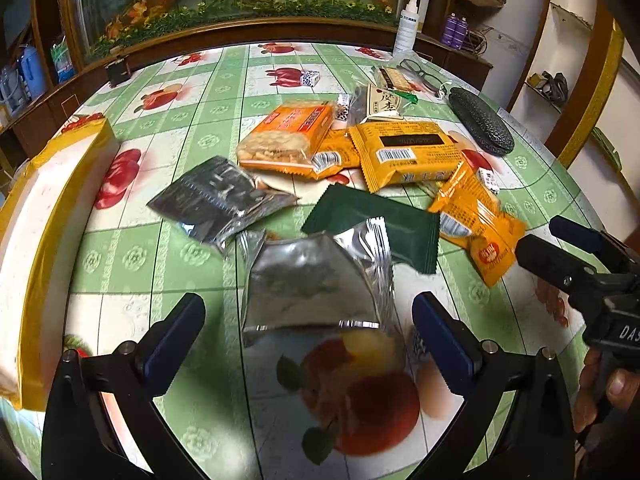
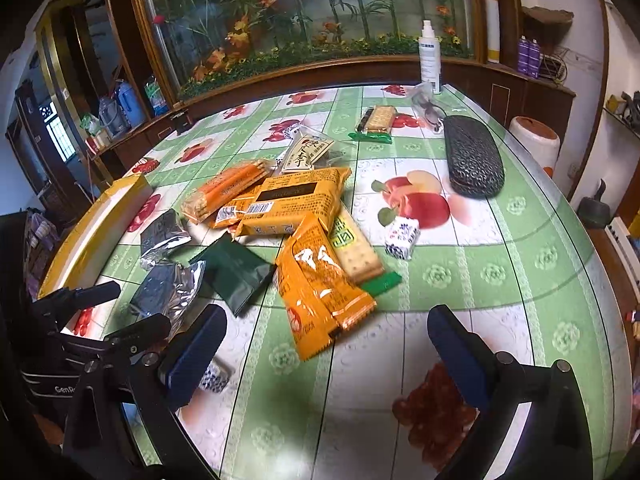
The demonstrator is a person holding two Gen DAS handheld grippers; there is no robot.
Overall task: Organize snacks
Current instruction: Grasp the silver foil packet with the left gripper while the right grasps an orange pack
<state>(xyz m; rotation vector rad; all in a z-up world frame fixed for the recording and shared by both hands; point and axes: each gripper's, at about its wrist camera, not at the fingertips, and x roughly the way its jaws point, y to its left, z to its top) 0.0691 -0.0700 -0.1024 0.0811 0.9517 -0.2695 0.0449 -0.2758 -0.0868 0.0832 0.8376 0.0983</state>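
Left wrist view: snacks lie in a heap on the table (image 1: 192, 264), and both tools are spread wide, holding nothing.

The left gripper (image 1: 308, 334) hangs over a silver packet (image 1: 316, 280). A dark green packet (image 1: 374, 222) lies just behind it, touching it. The right gripper (image 2: 326, 350) is near an orange packet (image 2: 320, 292). A yellow box (image 1: 44, 216) sits at the left.

Two wrist fisheyes, low over the table (image 1: 192, 264), both facing 12 o'clock.
The left view sits close above the silver packet (image 1: 312, 280); the right view stands further right. Both share the orange snack pile (image 2: 296, 204), and each catches the other gripper at its edge.
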